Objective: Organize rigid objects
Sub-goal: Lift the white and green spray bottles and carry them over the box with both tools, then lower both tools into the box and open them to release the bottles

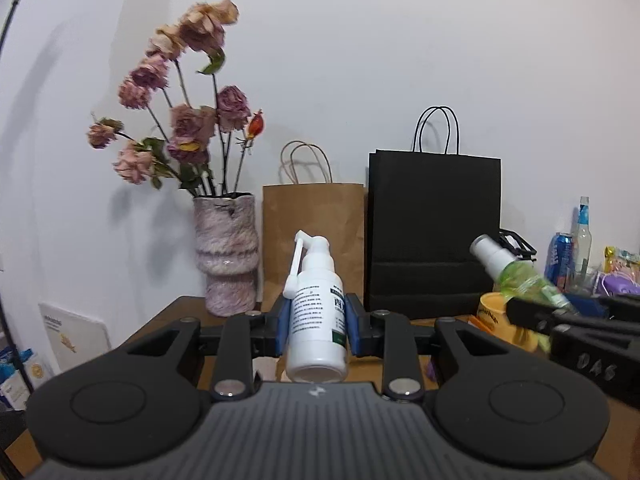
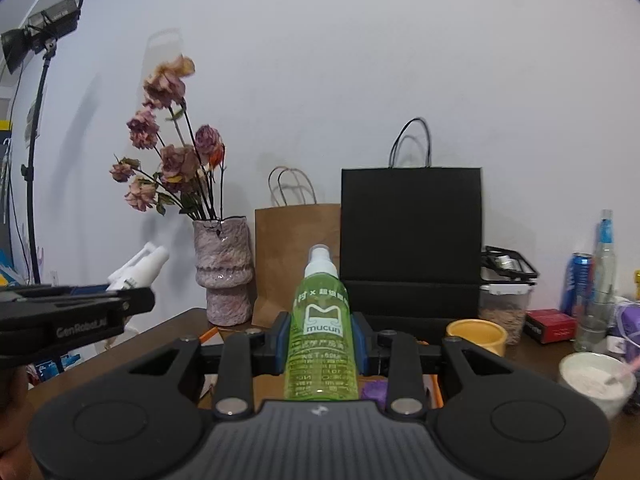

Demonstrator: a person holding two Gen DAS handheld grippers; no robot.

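Nearly level, each hand-held gripper [image 1: 316,330] [image 2: 320,344] clamps a bottle (white [image 1: 316,320], green [image 2: 322,340]).

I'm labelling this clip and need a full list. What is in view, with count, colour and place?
white spray bottle: 1, white with green label edge, clamped in left gripper
green spray bottle: 1, clear green, white cap, clamped in right gripper
vase: 1, mottled pink, back left of table, holding dried roses
brown paper bag: 1, against wall, right of vase
black paper bag: 1, against wall, right of brown bag
yellow cup: 1, right of centre
white bowl: 1, powder inside, front right
blue can: 1, far right
glass bottle: 1, clear, beside can
red box: 1, right
table: 1, brown
lamp stand: 1, black, far left
left gripper: black, blue pads
right gripper: black, blue pads
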